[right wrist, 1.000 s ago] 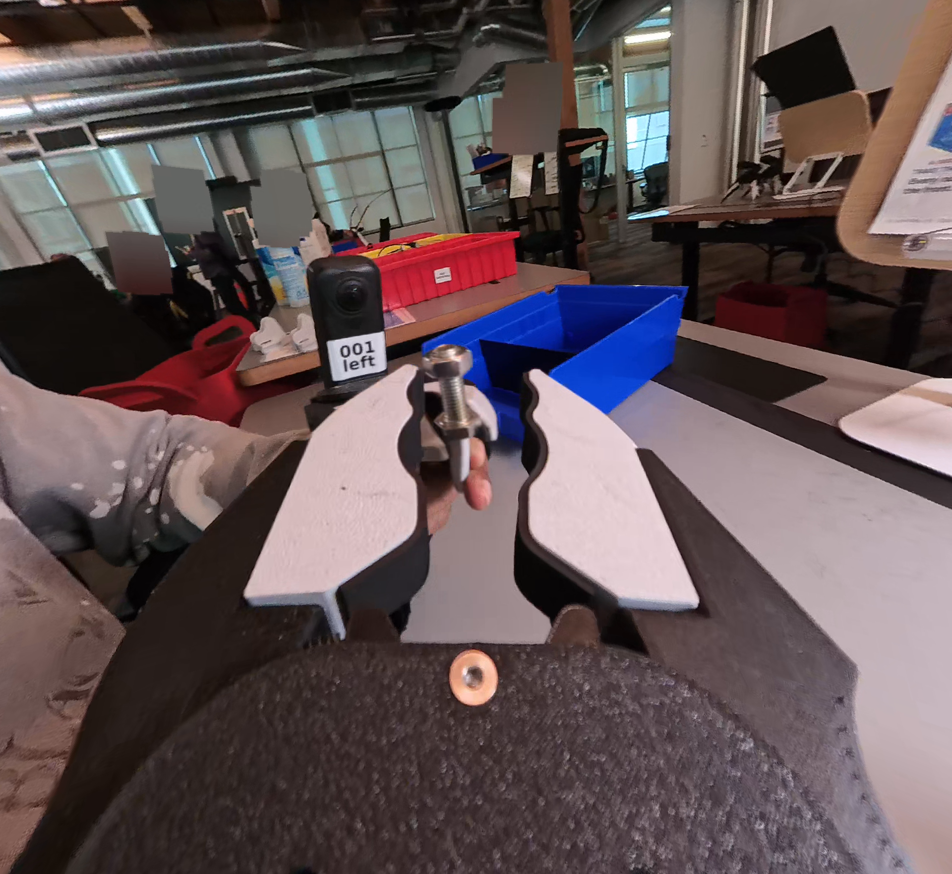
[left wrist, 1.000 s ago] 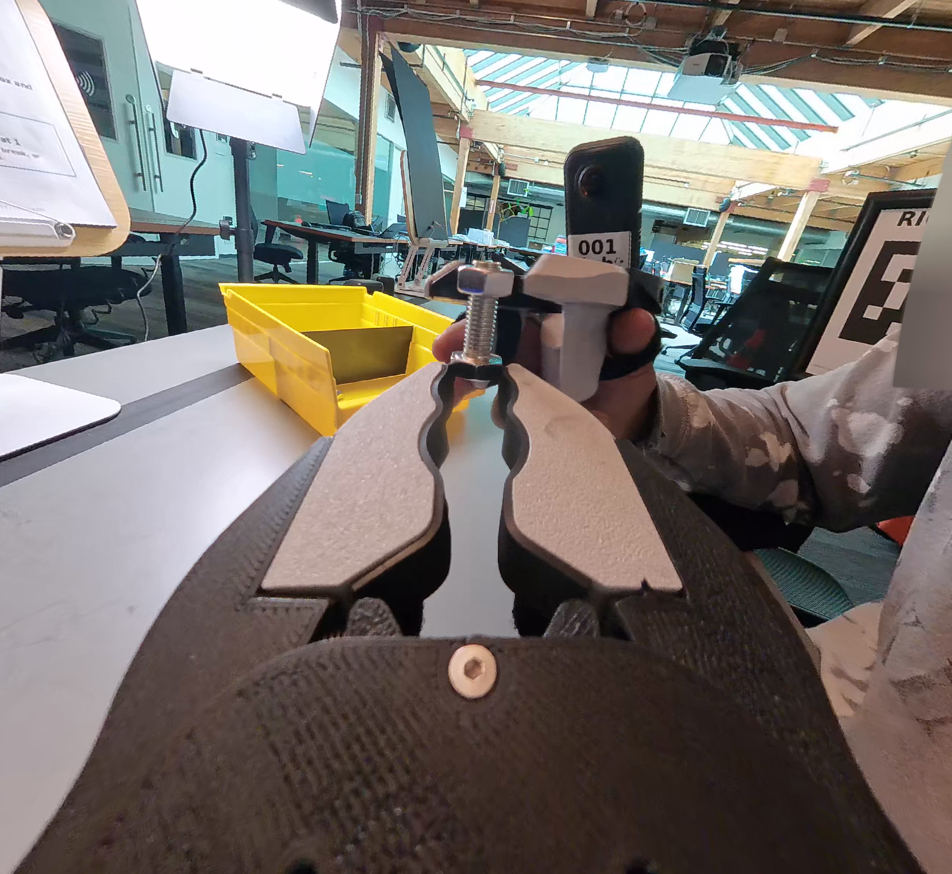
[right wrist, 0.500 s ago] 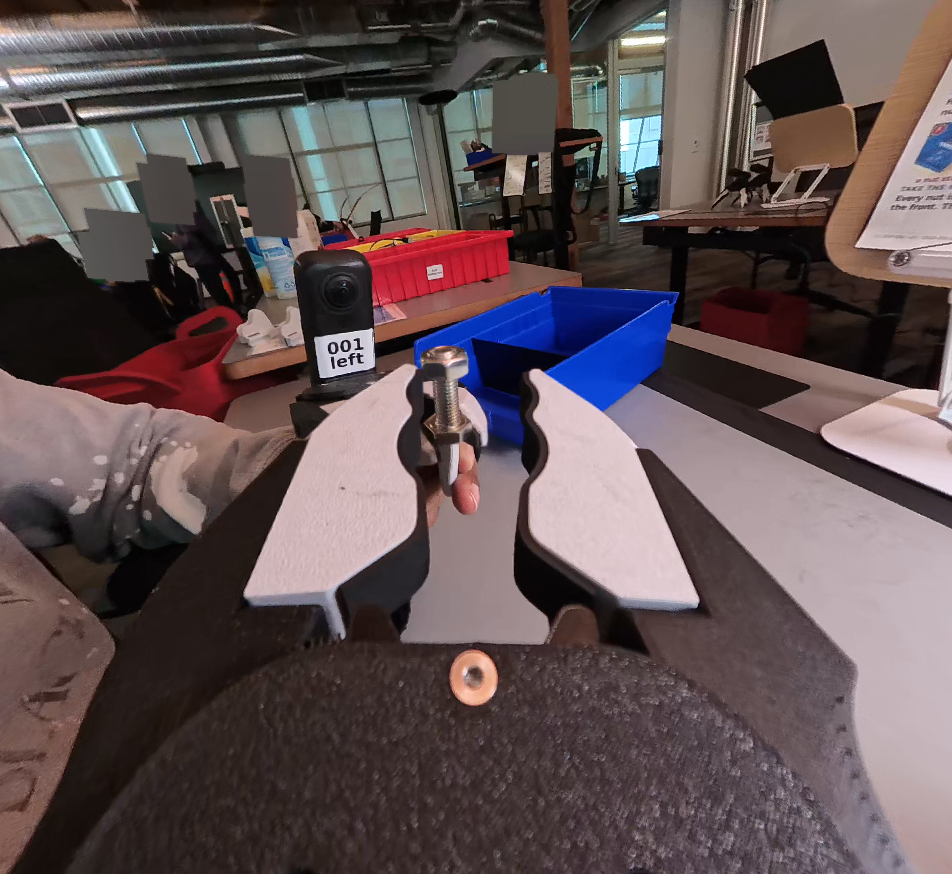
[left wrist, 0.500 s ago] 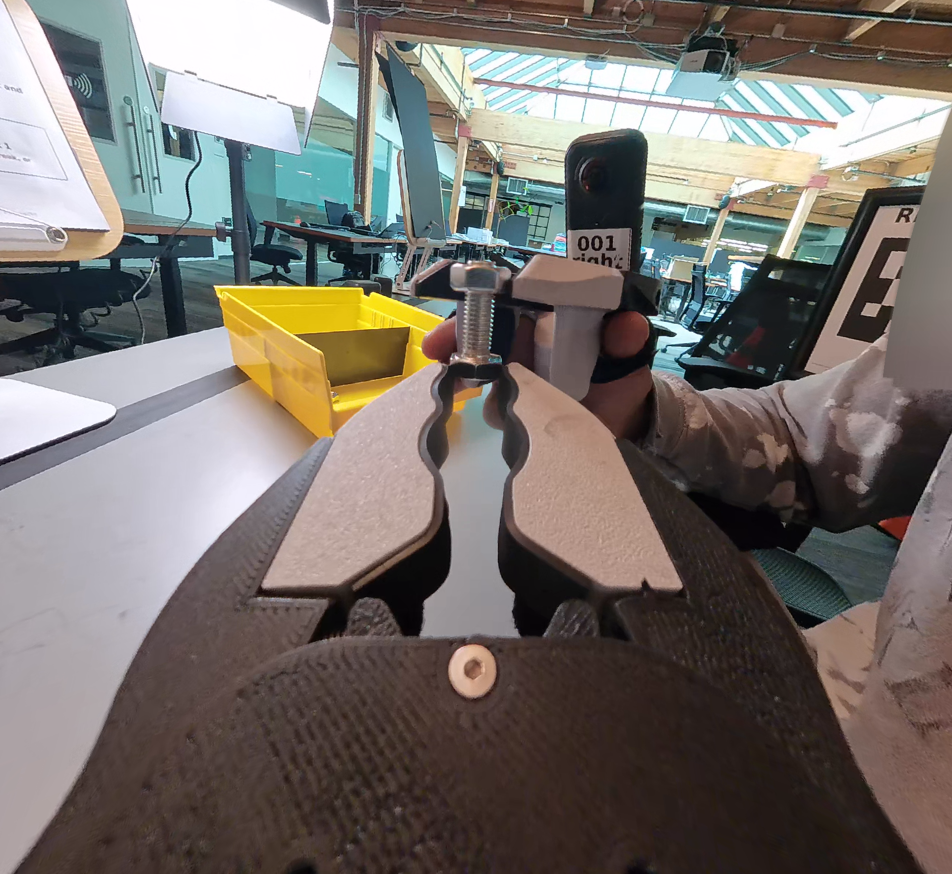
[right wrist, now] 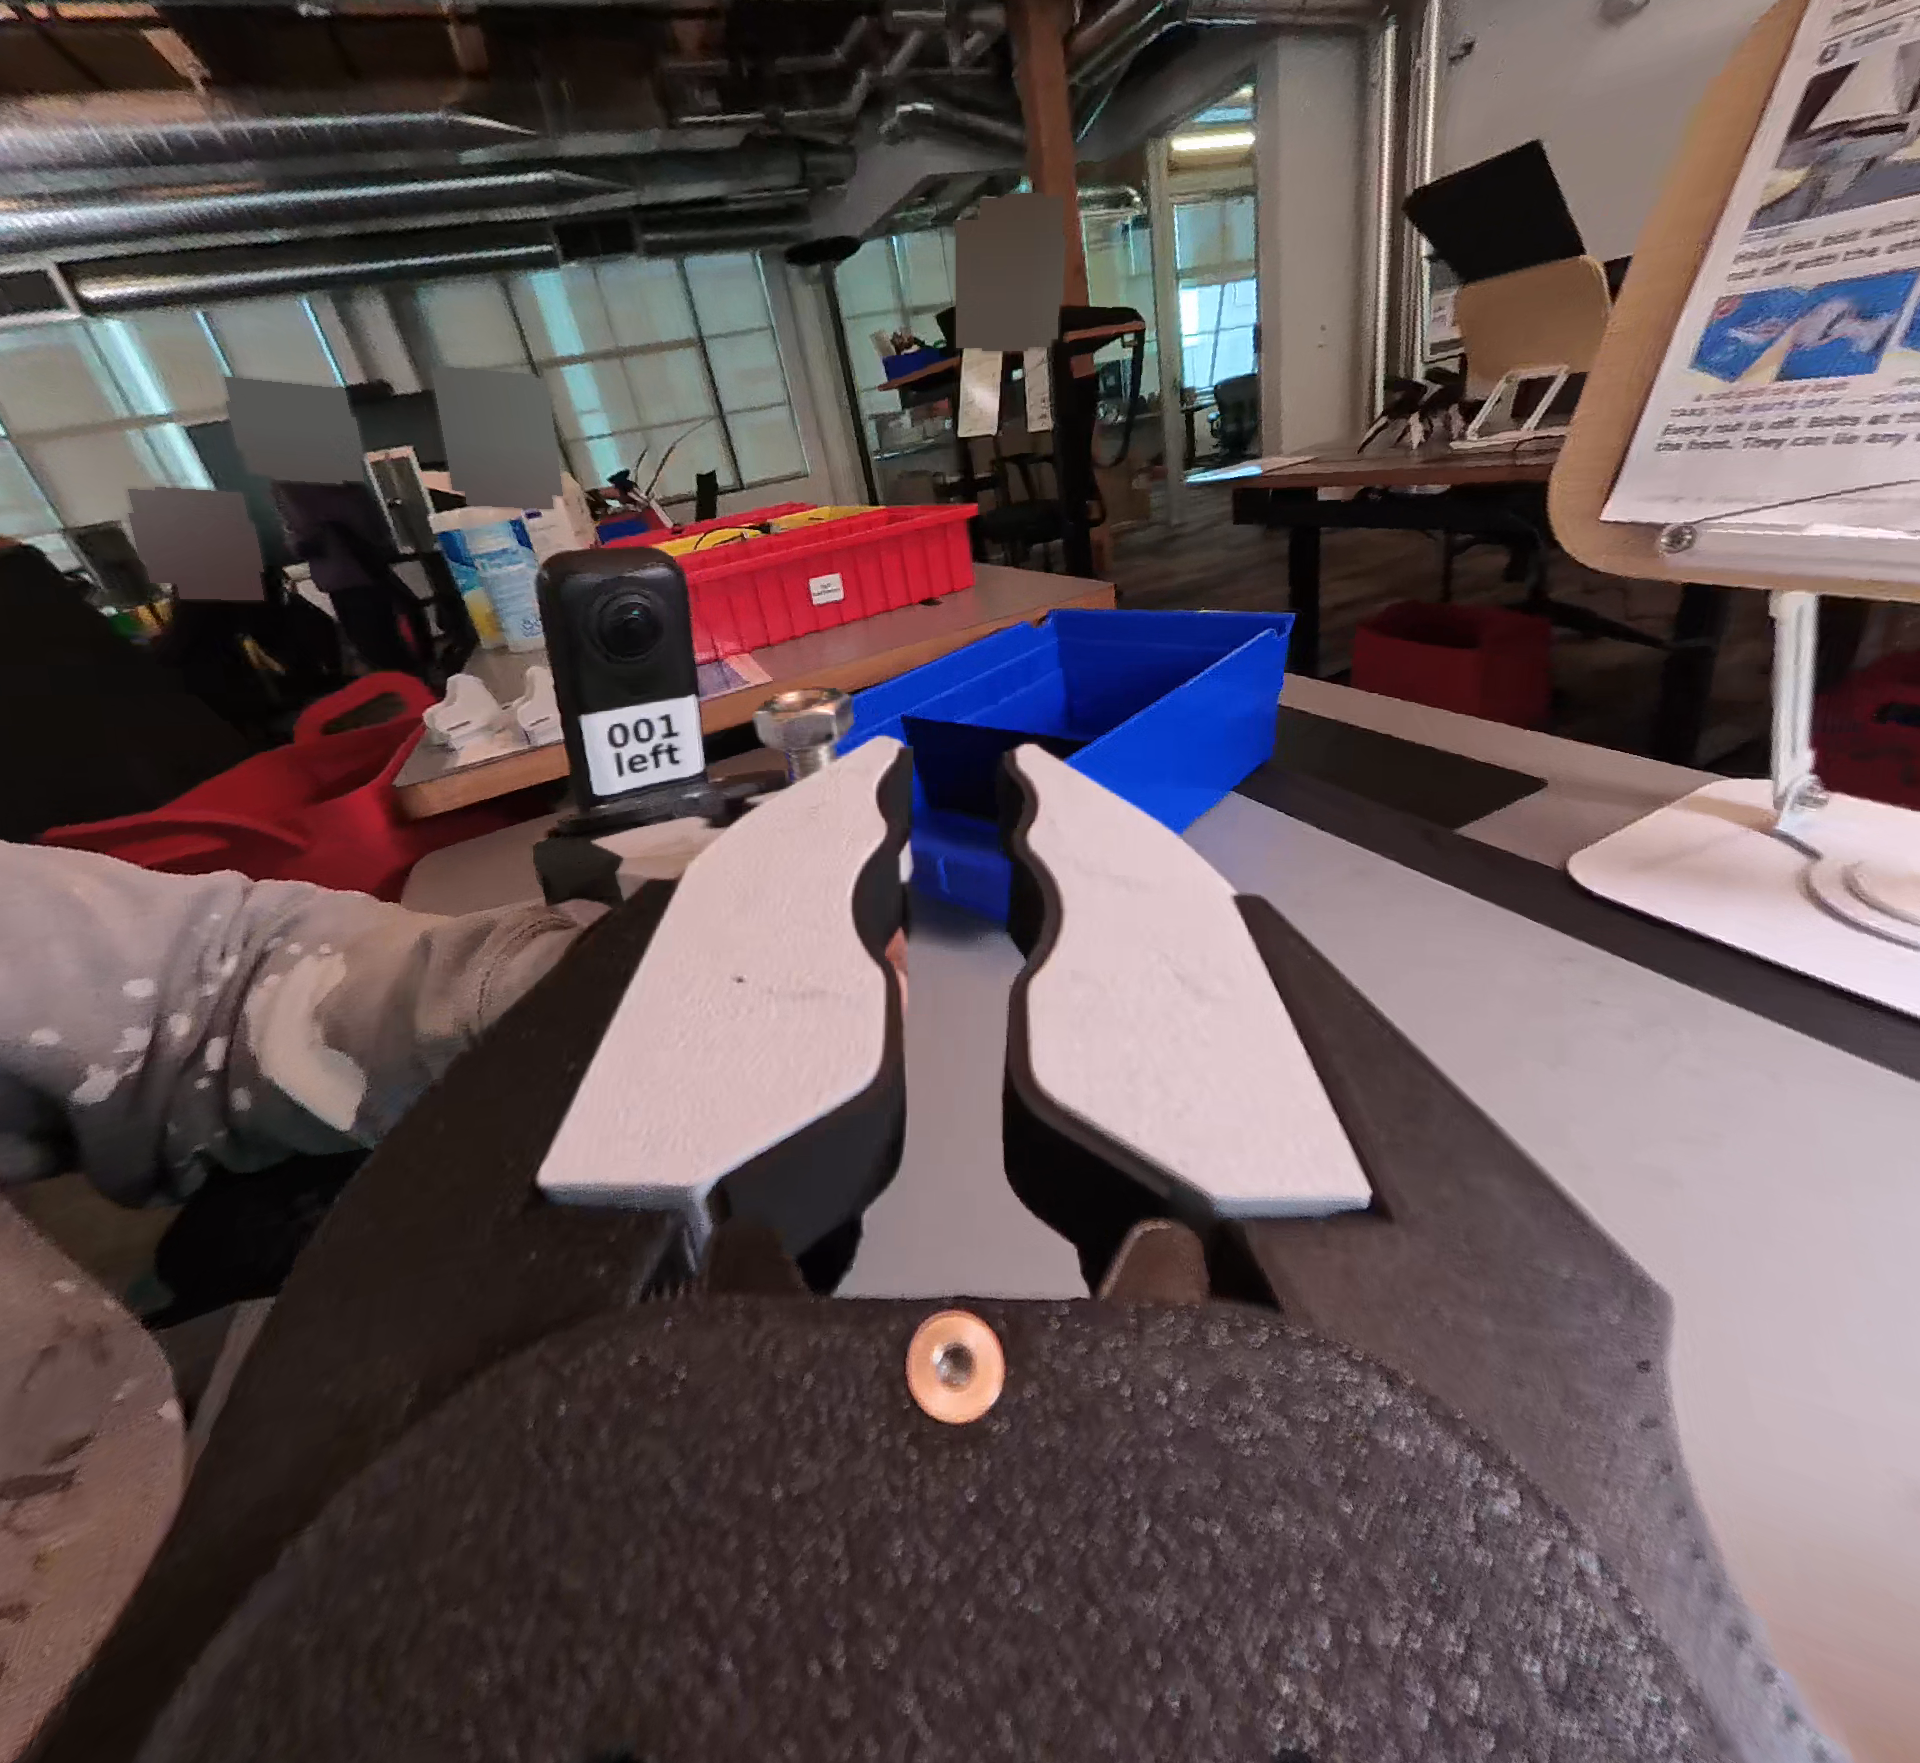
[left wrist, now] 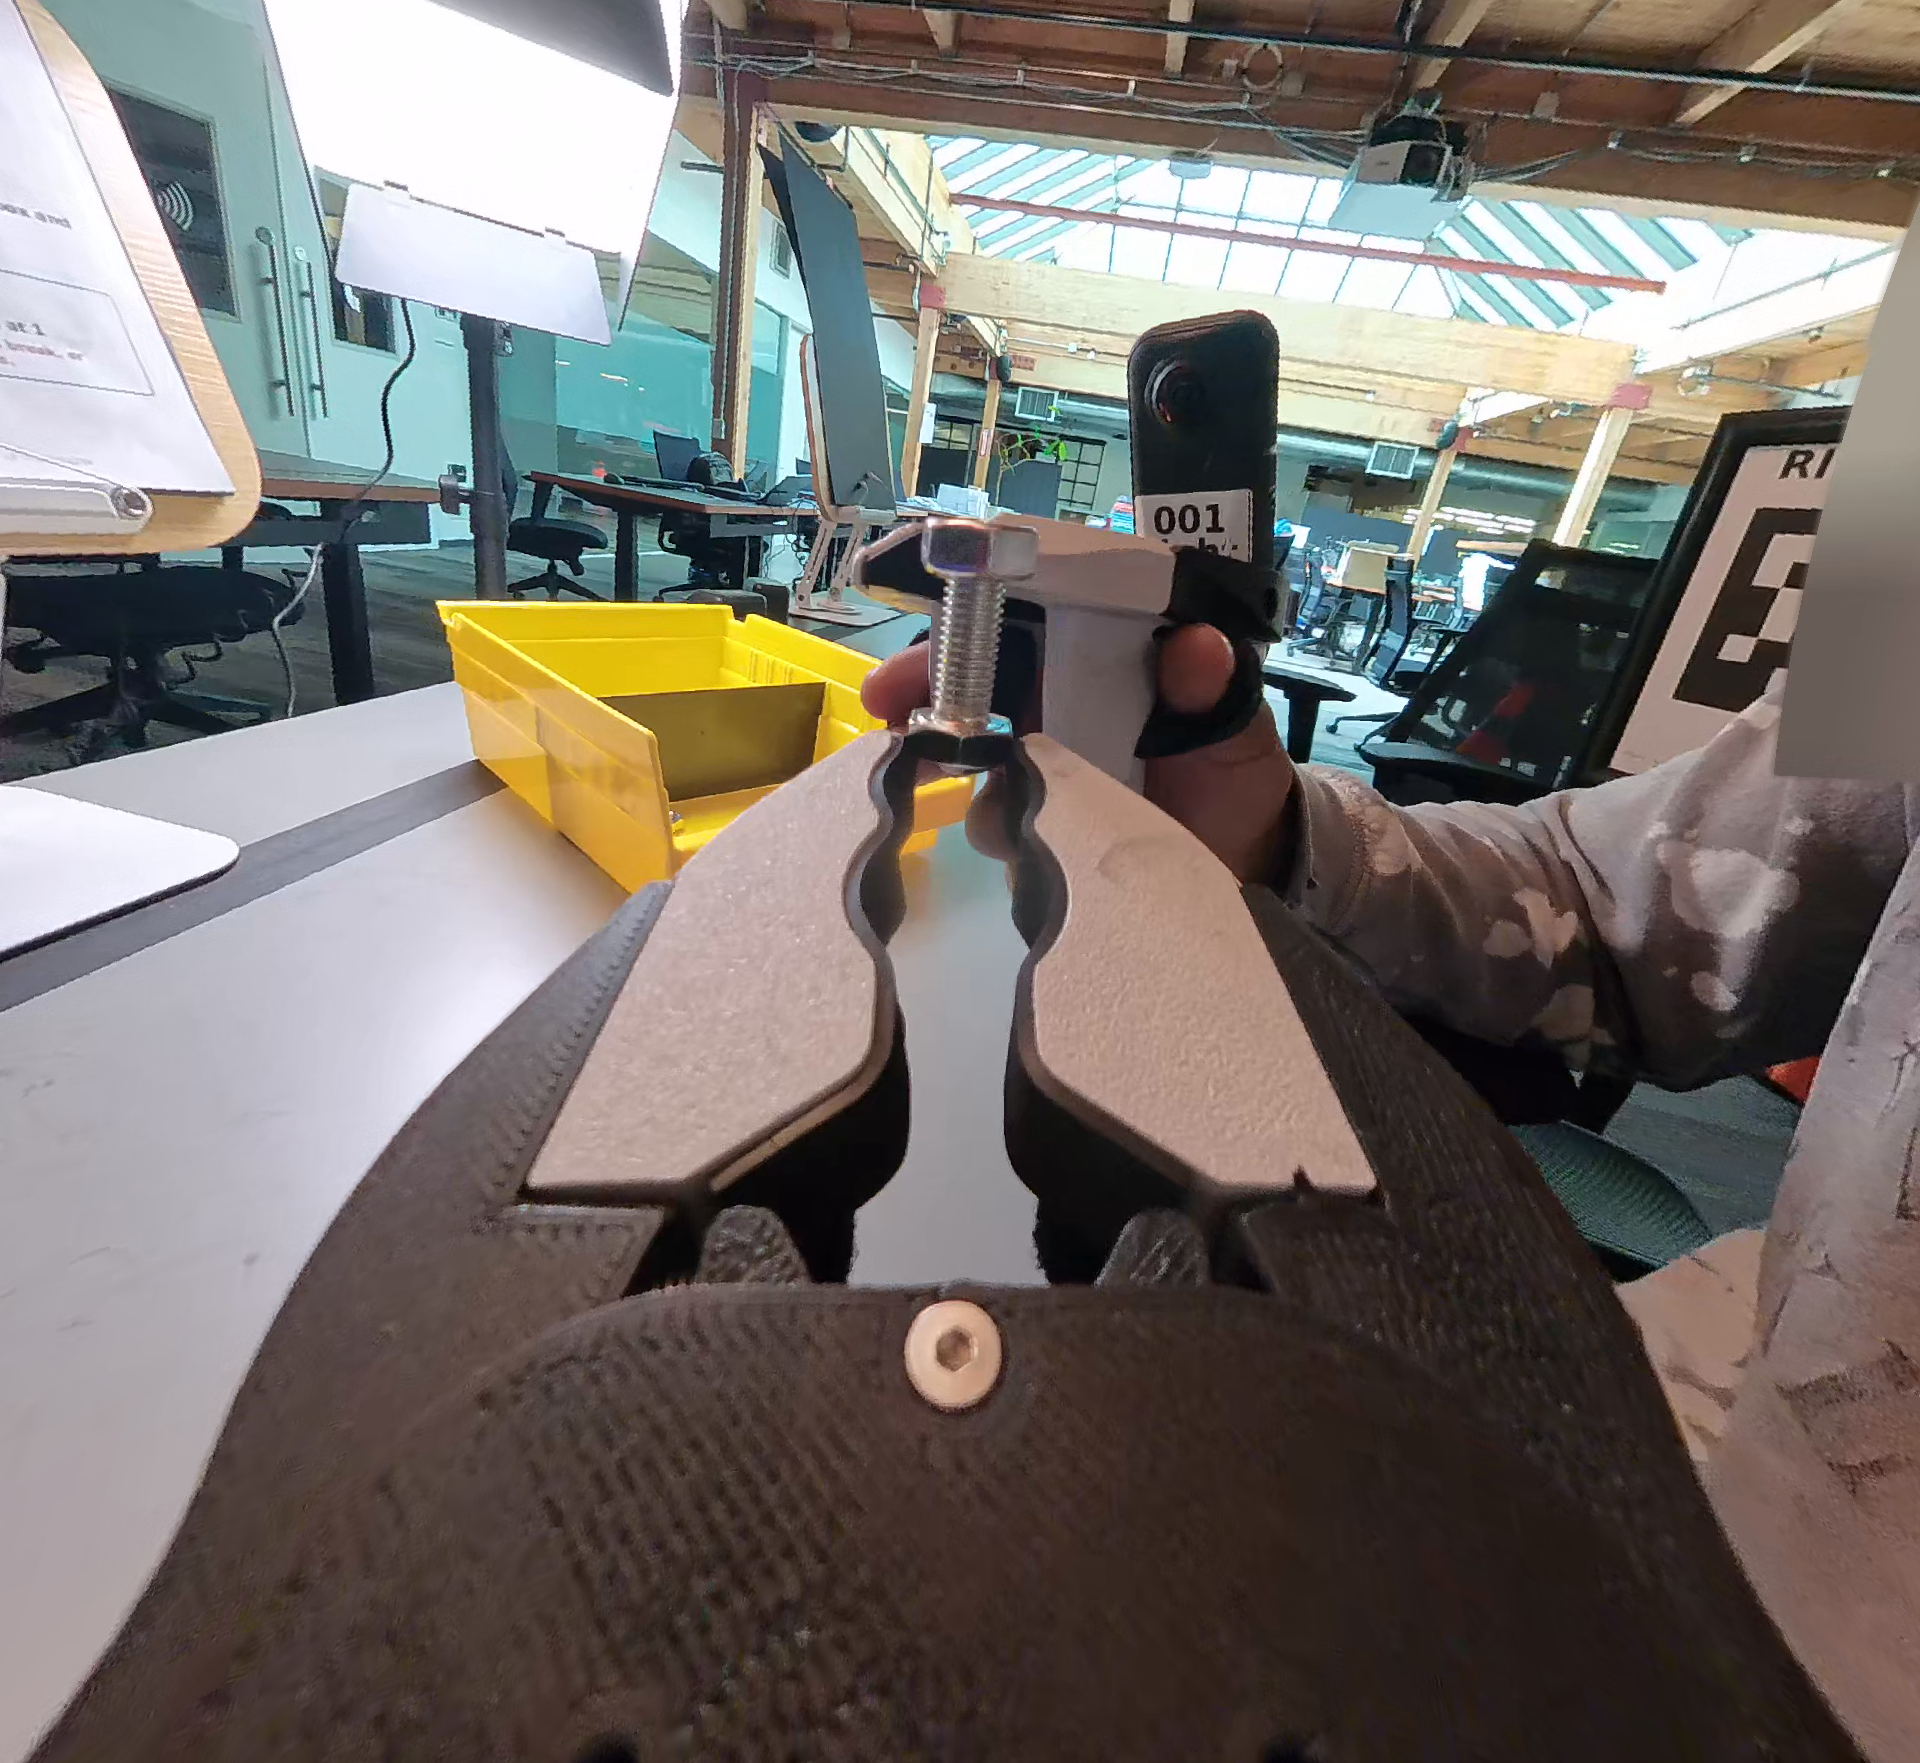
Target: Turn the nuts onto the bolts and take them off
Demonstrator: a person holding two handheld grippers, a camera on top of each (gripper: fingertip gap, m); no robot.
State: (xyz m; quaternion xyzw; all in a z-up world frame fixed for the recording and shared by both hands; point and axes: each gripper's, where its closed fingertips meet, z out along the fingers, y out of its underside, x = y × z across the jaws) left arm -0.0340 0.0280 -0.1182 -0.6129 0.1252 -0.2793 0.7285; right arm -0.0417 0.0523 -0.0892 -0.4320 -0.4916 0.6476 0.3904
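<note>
The nut (left wrist: pixel 956 745) is pinched between the two tips of the left gripper (left wrist: pixel 958 766). The grey fingers (left wrist: pixel 748 975) of this gripper are closed on the nut from both sides. The nut is held up in the air, above the grey table (left wrist: pixel 208 1038).

The bolt (left wrist: pixel 968 648) is stood straight up in the nut. Its head is at the top, and the nut is at the low end of the thread. A lot of bare thread is seen between the head and the nut.

The right gripper (right wrist: pixel 956 768) is held just beside the bolt. Its jaws are a little apart, and nothing is held between them. In the right wrist view the bolt head is seen just outside the gripper's left finger (right wrist: pixel 758 965), not in the gap. Whether the head is touched by that finger cannot be told. The lower part of the bolt is hidden there by the finger.

The right gripper is held by a hand (left wrist: pixel 1216 768) in a grey spotted sleeve (left wrist: pixel 1558 903).

A yellow bin (left wrist: pixel 582 705) is seen on the table behind the left gripper. A blue bin (right wrist: pixel 1153 705) is seen on the table past the right gripper. Both bins are well apart from the nut and the bolt.
</note>
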